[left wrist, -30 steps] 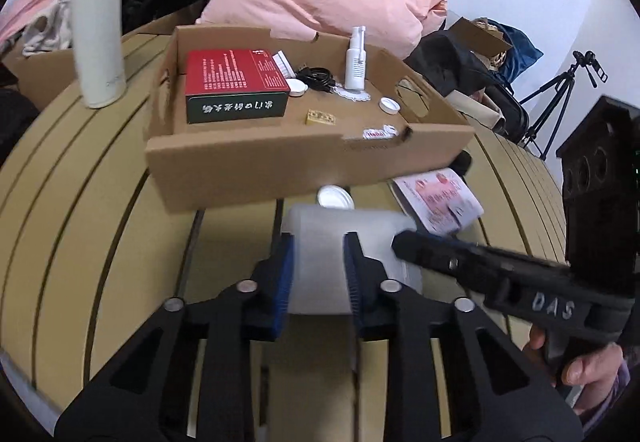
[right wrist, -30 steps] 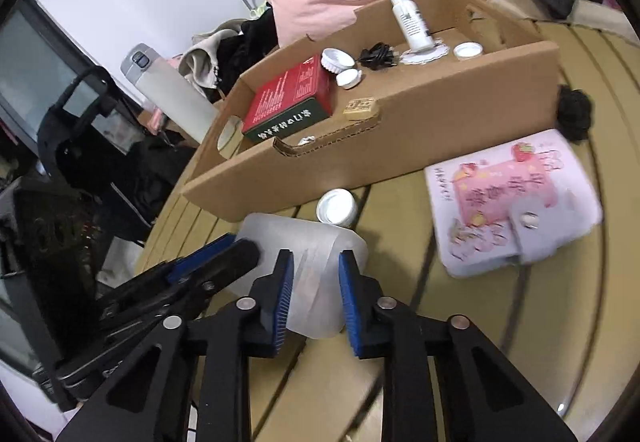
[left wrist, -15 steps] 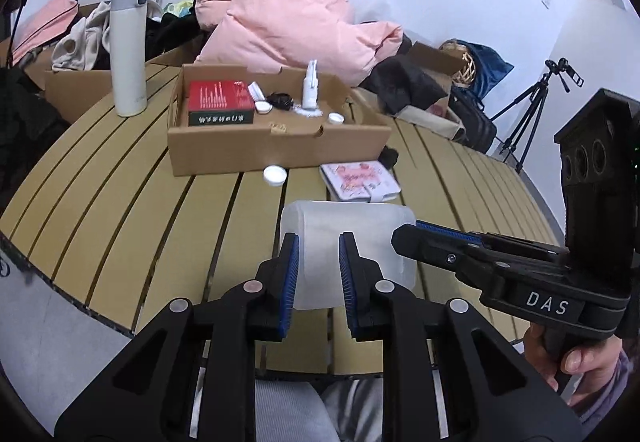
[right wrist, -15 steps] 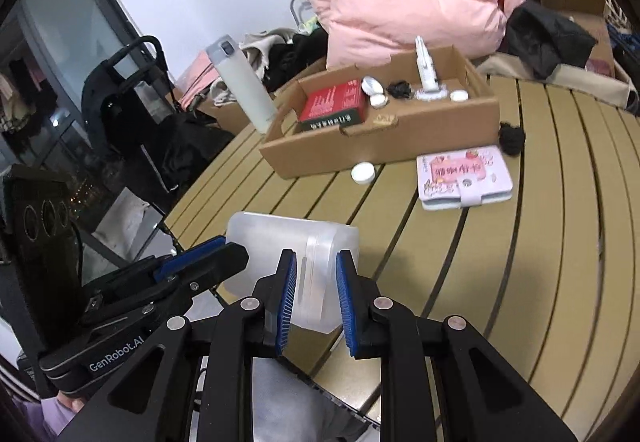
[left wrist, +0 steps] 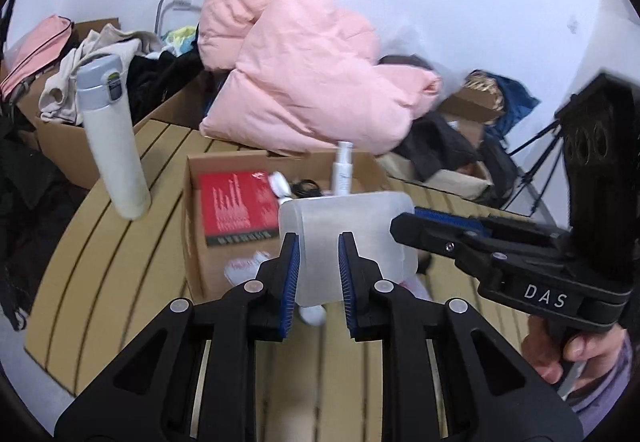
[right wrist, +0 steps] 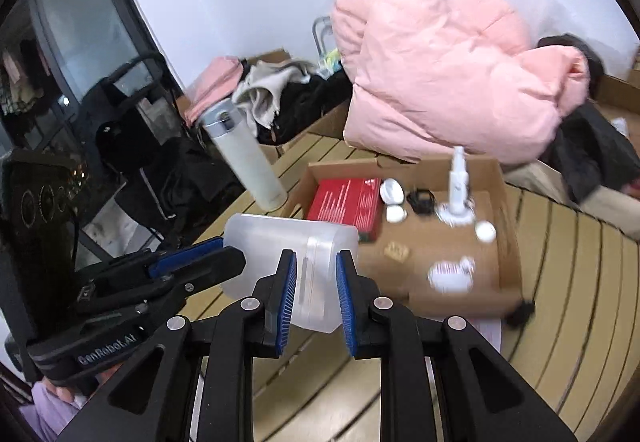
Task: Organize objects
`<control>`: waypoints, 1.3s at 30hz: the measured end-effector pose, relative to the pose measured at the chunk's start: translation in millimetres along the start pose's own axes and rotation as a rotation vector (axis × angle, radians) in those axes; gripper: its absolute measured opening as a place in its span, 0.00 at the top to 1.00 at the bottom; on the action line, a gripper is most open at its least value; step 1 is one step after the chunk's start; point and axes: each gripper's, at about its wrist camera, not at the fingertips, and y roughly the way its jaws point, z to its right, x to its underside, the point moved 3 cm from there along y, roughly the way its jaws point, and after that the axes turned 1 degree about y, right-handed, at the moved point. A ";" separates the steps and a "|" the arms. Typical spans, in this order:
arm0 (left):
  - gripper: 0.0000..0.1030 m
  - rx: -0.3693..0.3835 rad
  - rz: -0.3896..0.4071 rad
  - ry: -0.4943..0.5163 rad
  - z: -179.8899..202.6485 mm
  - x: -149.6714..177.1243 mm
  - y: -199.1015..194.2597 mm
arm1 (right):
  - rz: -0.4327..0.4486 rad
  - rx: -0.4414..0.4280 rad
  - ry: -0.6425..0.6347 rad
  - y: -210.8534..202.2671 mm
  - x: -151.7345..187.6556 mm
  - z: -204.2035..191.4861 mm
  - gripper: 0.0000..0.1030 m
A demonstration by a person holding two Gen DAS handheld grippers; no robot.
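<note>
Holding: left gripper [left wrist: 316, 266] and right gripper [right wrist: 314, 288], angled down, both clamp translucent plastic container [left wrist: 352, 230]
Axis: container lies level, sideways; above slatted table [right wrist: 560, 302]

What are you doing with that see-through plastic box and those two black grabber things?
A person is tidying up. They hold a tool in each hand, and both the left tool and the right tool are clamped on the same frosted plastic container, holding it in the air above the wooden slat table. Just beyond it sits an open cardboard box already holding a red box, a spray bottle and some small caps.
</note>
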 end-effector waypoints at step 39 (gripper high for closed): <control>0.07 -0.229 0.111 0.129 46.1 48.6 -207.2 | -0.001 0.249 -0.102 -129.6 16.1 5.3 0.11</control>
